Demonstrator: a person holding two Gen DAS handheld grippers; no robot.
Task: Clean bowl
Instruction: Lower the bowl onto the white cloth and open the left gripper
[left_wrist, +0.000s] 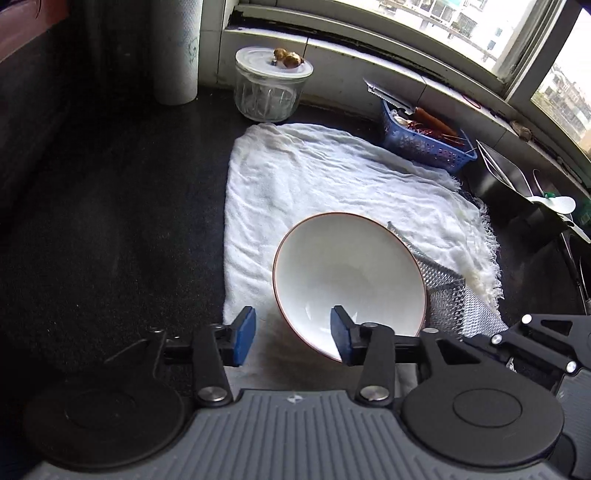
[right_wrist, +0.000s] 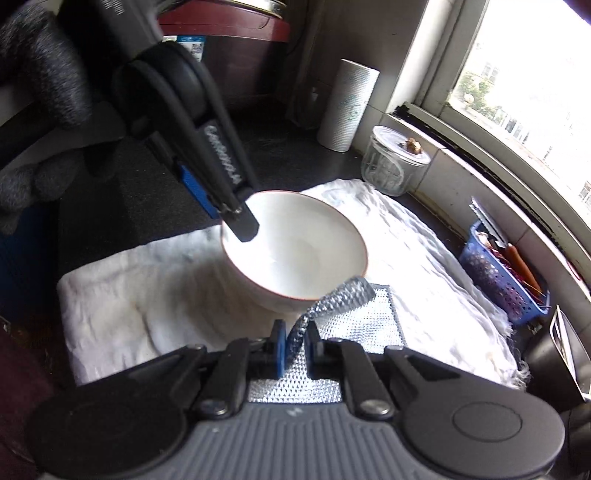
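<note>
The right hand-held gripper (right_wrist: 295, 341) pinches a silver scouring cloth (right_wrist: 340, 295) just beside the bowl (right_wrist: 295, 251), which the left hand-held gripper (left_wrist: 293, 338) straddles unclenched on the white towel (left_wrist: 332, 177); better clamp the rim before scrubbing.

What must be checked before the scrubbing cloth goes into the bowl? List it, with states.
1. Right hand-held gripper shut on the silver scrub cloth: ok.
2. Cloth lifted free: not ok; only a pinched fold is raised, and the rest lies flat on the white towel.
3. Left hand-held gripper straddling the bowl rim, one finger inside, one outside: ok.
4. Left jaws closed on the rim: not ok; they stand open.
5. Bowl resting on the towel: ok.
6. Residue inside the bowl: cannot tell; the inside looks plain white.
</note>
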